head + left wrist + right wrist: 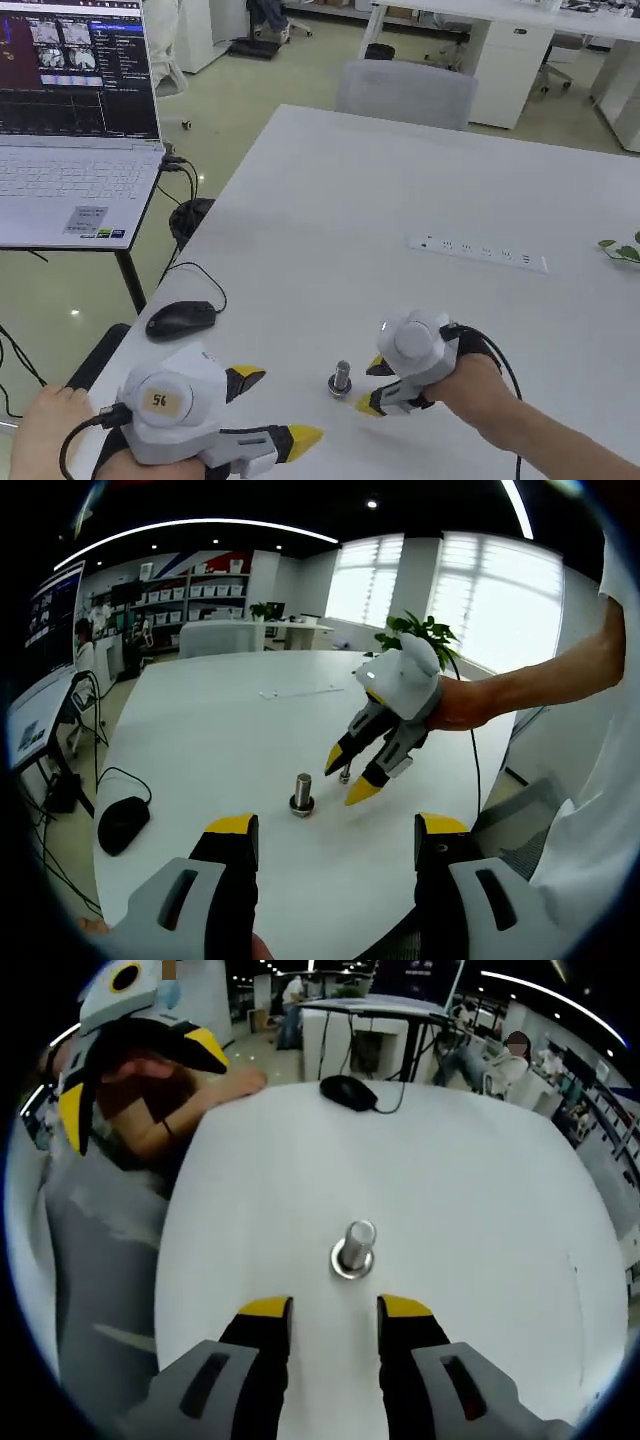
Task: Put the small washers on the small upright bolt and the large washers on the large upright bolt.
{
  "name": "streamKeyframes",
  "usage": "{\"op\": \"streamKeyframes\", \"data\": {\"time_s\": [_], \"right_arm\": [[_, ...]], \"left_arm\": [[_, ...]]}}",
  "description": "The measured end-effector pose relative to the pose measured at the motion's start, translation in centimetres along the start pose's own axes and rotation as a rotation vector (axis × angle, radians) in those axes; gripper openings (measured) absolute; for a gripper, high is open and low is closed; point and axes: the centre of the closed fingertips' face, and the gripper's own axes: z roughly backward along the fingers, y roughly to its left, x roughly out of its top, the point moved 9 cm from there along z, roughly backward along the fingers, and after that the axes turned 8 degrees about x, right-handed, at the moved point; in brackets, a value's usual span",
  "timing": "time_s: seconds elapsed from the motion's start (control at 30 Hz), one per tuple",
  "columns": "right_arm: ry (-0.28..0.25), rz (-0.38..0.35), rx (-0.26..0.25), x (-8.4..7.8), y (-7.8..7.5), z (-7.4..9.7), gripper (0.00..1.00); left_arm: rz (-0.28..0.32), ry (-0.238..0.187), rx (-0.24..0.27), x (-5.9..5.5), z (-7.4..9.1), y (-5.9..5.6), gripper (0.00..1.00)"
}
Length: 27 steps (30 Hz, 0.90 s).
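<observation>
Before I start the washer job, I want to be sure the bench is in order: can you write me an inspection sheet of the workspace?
Surface: white tabletop.
Job's things: one upright steel bolt with a flat ring at its base.
Clutter: black computer mouse; long white power strip.
Grippers: left hand-held gripper open, near the table's edge; right hand-held gripper open, jaws pointing at the bolt.
Cables: black mouse cable; black lead trailing from the right hand-held gripper.
Surroundings: open laptop, grey chair, green plant leaves.
</observation>
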Motion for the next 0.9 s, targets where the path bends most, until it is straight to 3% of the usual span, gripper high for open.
{"op": "streamKeyframes", "data": {"time_s": [0.17,0.37,0.47,0.7,0.9], "right_arm": [[-0.045,-0.047,-0.013,-2.0,1.4,1.0,0.38],[-0.135,-0.167,-0.043,-4.7,3.3,2.8,0.4],[-0.156,-0.21,-0.062,-6.2,4.0,3.6,0.4],[-0.184,-0.312,-0.14,-10.3,5.5,5.2,0.43],[-0.288,-0.418,-0.228,-12.4,6.2,6.8,0.48]], "left_arm": [[-0.011,0.009,-0.011,0.1,-0.5,-0.1,0.63],[-0.017,0.012,-0.018,0.5,-1.0,-0.2,0.62],[-0.024,0.013,-0.023,0.7,-1.2,-0.2,0.62],[-0.035,0.022,-0.04,0.6,-1.8,-0.4,0.62],[-0.043,0.037,-0.045,0.2,-2.0,-0.3,0.63]]}}
